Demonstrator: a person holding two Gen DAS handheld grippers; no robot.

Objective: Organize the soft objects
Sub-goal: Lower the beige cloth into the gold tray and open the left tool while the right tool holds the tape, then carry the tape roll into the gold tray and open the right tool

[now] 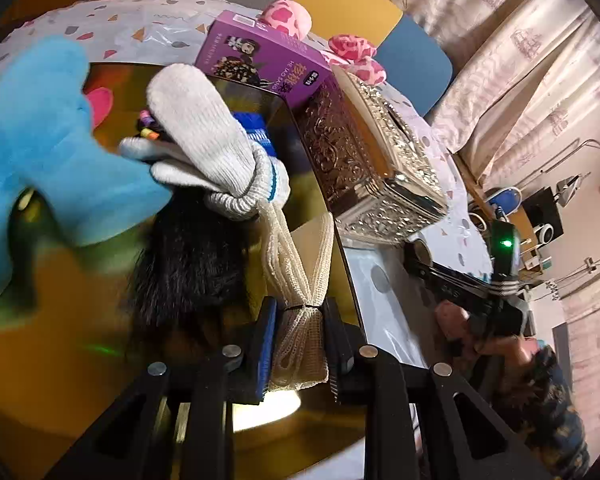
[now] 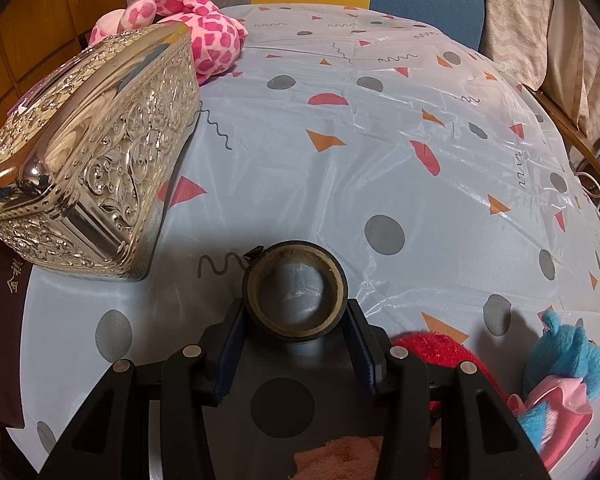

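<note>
My left gripper (image 1: 300,338) is shut on the cuff of a cream knitted glove (image 1: 296,276) and holds it over a gold-lined box (image 1: 80,360). In the box lie a white work glove (image 1: 208,140), a black furry piece (image 1: 188,260) and a blue plush toy (image 1: 40,140). My right gripper (image 2: 296,332) is shut on a black tape roll (image 2: 296,294) that rests on the patterned tablecloth (image 2: 380,140). A pink spotted plush (image 2: 208,28) lies at the far edge, also in the left wrist view (image 1: 288,16).
An ornate silver box (image 2: 96,164) stands left of the tape roll; it also shows in the left wrist view (image 1: 380,152). A purple carton (image 1: 268,60) leans behind the gold-lined box. A red fluffy piece (image 2: 436,352) and a blue-and-pink plush (image 2: 560,380) lie at the right front.
</note>
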